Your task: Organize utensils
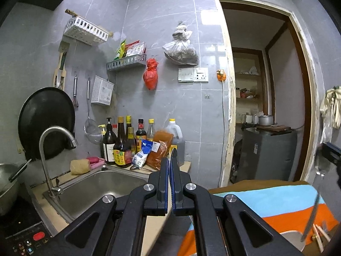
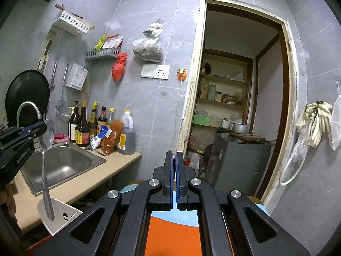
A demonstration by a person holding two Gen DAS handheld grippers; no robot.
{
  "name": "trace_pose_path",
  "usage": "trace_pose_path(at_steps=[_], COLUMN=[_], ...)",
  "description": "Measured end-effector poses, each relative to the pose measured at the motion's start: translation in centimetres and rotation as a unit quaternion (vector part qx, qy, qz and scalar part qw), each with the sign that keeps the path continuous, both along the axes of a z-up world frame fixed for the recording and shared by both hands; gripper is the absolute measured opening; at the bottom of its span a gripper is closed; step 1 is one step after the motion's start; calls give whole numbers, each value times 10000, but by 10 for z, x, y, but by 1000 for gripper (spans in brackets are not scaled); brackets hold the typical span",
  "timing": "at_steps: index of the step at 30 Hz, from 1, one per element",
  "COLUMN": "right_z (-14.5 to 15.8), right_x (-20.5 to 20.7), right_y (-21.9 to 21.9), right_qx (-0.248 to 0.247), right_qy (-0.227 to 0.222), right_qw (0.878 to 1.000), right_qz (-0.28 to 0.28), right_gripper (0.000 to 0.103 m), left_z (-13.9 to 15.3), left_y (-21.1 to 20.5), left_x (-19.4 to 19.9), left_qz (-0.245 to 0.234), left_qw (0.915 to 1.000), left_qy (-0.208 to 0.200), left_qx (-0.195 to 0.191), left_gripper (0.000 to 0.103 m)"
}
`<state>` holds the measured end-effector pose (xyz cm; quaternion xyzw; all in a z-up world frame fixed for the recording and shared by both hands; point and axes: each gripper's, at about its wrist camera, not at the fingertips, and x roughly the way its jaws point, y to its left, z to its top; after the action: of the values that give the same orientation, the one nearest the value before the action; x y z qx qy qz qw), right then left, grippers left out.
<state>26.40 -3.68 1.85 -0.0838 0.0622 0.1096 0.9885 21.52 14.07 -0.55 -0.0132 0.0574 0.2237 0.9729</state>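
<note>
As I look along the left gripper, its two fingers stand pressed almost together, with only a thin metal edge showing between the blue pads. From the right wrist camera I can see what that is. It is a spoon, clamped by the top of its bowl, with the handle hanging straight down in the air. In that view the spoon hangs in front of the left part of the sink. Its handle tip lies over a white slotted piece at the near edge of the counter.

The right gripper is just as narrow, and a sliver of metal sits between its pads too. The left wrist camera catches that gripper at the far right of its view. A slim metal utensil hangs down from it, tilted slightly. It is blurred and I cannot tell what kind it is. It hangs above an orange and blue striped cloth.

Both grippers point towards the grey tiled wall and the open doorway. A row of bottles stands along the counter's back edge beside the sink. The curved tap rises at the sink's left side, and a black pan leans against the wall behind it.
</note>
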Motion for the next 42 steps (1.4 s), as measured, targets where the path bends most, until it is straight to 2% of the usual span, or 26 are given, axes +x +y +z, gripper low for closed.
trace_pose_path(at_steps=[8, 12, 15, 18, 23, 29, 31, 32, 33, 34, 35, 36, 38, 40, 42], right_z=[-33, -42, -46, -49, -48, -49, -49, -48, -47, -45, -43, -41, -35, -27, -18], right_x=[5, 3, 4, 4, 4, 7, 7, 6, 5, 4, 2, 1, -2, -4, -8], right_y=[18, 23, 26, 26, 18, 5, 0, -3, -7, -12, -17, -21, -33, -45, -59], right_qx=[-245, -356, -407, -401, -269, 17, 135, 179, 251, 345, 445, 508, 653, 798, 964], right_qy=[52, 117, 147, 240, 543, 978, 1075, 1094, 1118, 1134, 1132, 1123, 1106, 1095, 1007], right_qw=[9995, 9990, 9987, 9984, 9971, 9933, 9923, 9921, 9917, 9913, 9911, 9910, 9908, 9903, 9900], right_qz=[179, 245, 287, 317, 462, 618, 599, 589, 583, 574, 545, 513, 418, 322, 237], right_gripper=[2, 2, 2, 2, 2, 4, 9, 17, 25, 29, 31, 32, 32, 39, 59], left_z=[-18, -27, -32, -34, -33, -39, -37, -36, -35, -34, -32, -29, -23, -17, -9], left_y=[-17, -25, -26, -23, -13, 0, 1, 1, 1, 0, 1, 1, -1, -6, -14], left_x=[-4, -7, -8, -8, -5, -4, -5, -5, -5, -5, -7, -10, -13, -10, -11], left_qz=[-12, -45, -155, -288, -641, -972, -1081, -1115, -1133, -1136, -1146, -1164, -1189, -1231, -1295], left_qw=[9993, 9975, 9972, 9977, 9966, 9879, 9847, 9835, 9824, 9817, 9813, 9812, 9806, 9794, 9791], left_qy=[6, -12, 31, 127, 507, 975, 1047, 1081, 1118, 1130, 1086, 948, 819, 887, 847], left_qx=[384, 703, 734, 608, 79, -712, -874, -931, -979, -1029, -1105, -1213, -1325, -1331, -1321], left_gripper=[2, 3, 3, 3, 4, 4, 5, 8, 18, 27, 47, 55, 56, 56, 67])
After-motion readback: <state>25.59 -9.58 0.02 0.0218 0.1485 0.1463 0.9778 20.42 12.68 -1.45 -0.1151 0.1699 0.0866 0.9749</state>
